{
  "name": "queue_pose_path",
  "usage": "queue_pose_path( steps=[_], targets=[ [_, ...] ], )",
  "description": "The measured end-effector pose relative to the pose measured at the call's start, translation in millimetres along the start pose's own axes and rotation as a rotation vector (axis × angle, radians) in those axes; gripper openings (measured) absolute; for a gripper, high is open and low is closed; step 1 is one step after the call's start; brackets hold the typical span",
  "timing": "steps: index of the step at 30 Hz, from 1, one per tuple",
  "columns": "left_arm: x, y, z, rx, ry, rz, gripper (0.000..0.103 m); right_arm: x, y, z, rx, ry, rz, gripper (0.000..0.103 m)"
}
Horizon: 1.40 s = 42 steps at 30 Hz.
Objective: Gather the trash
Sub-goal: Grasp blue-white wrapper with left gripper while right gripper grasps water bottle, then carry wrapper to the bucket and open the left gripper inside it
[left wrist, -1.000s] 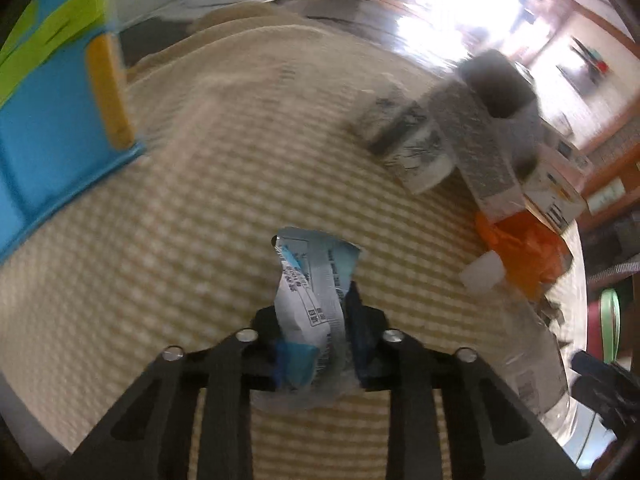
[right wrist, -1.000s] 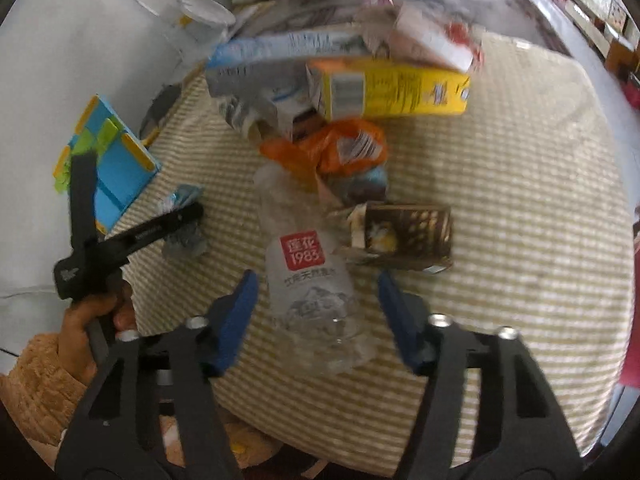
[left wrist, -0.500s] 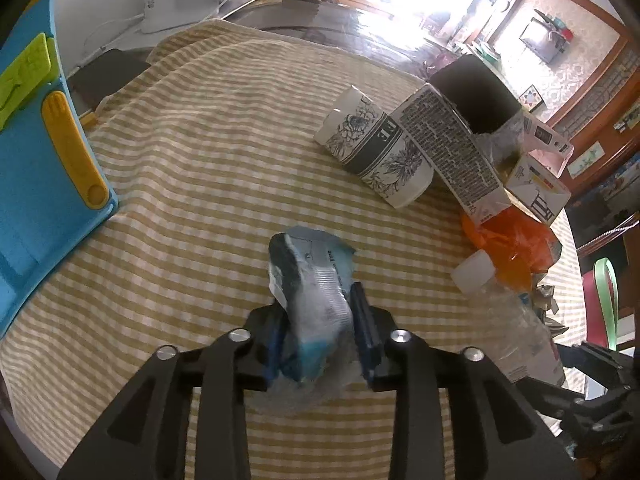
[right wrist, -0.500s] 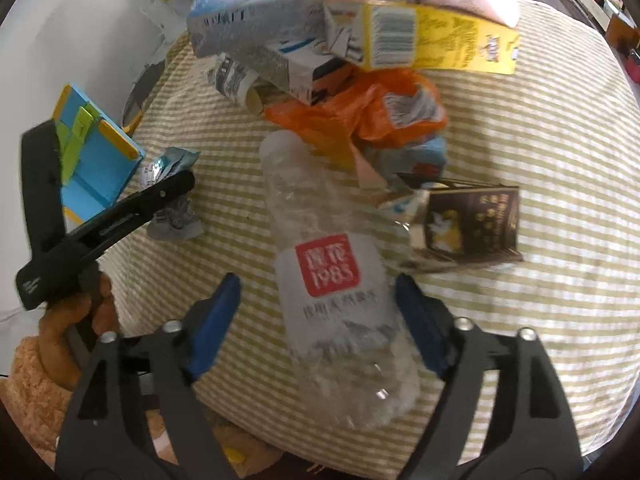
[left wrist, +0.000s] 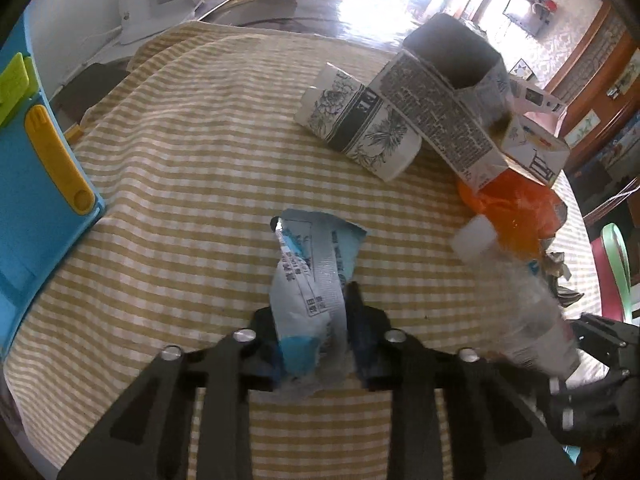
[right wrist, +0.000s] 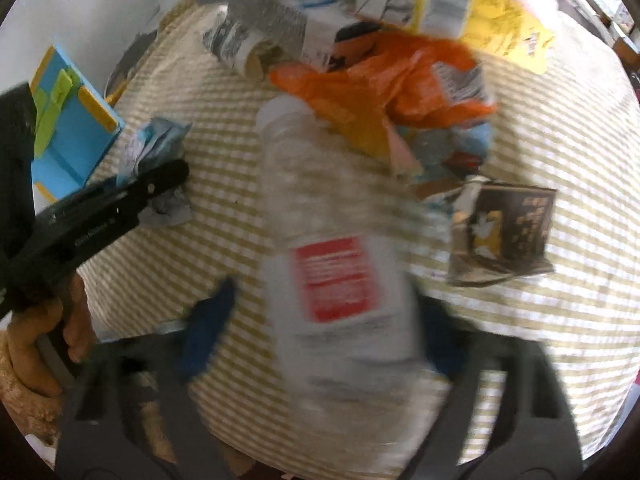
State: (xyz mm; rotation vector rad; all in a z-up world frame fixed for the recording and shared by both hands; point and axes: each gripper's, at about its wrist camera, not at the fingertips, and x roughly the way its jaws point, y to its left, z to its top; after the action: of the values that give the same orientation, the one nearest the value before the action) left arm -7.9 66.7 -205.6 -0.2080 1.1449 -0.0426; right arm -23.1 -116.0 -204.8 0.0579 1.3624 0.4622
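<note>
Landmark: the clear plastic bottle (right wrist: 320, 240), lying on the striped cloth (right wrist: 560, 160) over the bench, cap end pointing away, red label up.

Far left of bottle: blue plastic bin (right wrist: 68, 136) w/ yellow and green clips at the cloth's edge, prob. where the trash goes. Just right of it, still left of bottle: left hand-held gripper (left wrist: 316, 340), clamped tight on a crumpled blue-grey wrapper (left wrist: 312, 272); most of the wrapper sticks up past the pads, so the grip sits low, on its bottom end. Held that way it looks ready to carry over to the bin.

At the bottle: right hand-held gripper (right wrist: 320, 332) straddles the label end, one blue finger each side. Jaws have just been closing w/ the bottle between them; view is too blurred to say if the pads press yet. Grabbing the wide body crosswise makes sense, since the round side would roll otherwise.

Beyond the cap: orange plastic bag (right wrist: 384, 80), cartons behind. Right of bottle: dark flattened carton (right wrist: 504, 232), apart, untouched.
</note>
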Motion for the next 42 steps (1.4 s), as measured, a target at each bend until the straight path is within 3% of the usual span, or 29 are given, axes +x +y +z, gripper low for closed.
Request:
queue_pose_path(
  steps=[8,18,23,29,42],
  targets=[
    [-45,-18,14,0.026,-0.112,-0.011,0.020,-49,8,1,-0.026,-0.139,0.076,0.054],
    [-122,-72,47,0.106,-0.291,-0.057,0.020,-166,-11,14,0.022,-0.503,0.057,0.054],
    [-141,-107,53,0.169,-0.347,-0.083,0.020,-202,-27,4,0.031,-0.613,0.027,0.054],
    [-151,-146,47,0.230,-0.379,-0.086,0.020,-222,-44,-9,0.056,-0.664,0.010,0.054],
    [-152,-202,35,0.232,-0.389,-0.065,0.020,-248,-84,-30,0.055,-0.666,0.025,0.054]
  ],
)
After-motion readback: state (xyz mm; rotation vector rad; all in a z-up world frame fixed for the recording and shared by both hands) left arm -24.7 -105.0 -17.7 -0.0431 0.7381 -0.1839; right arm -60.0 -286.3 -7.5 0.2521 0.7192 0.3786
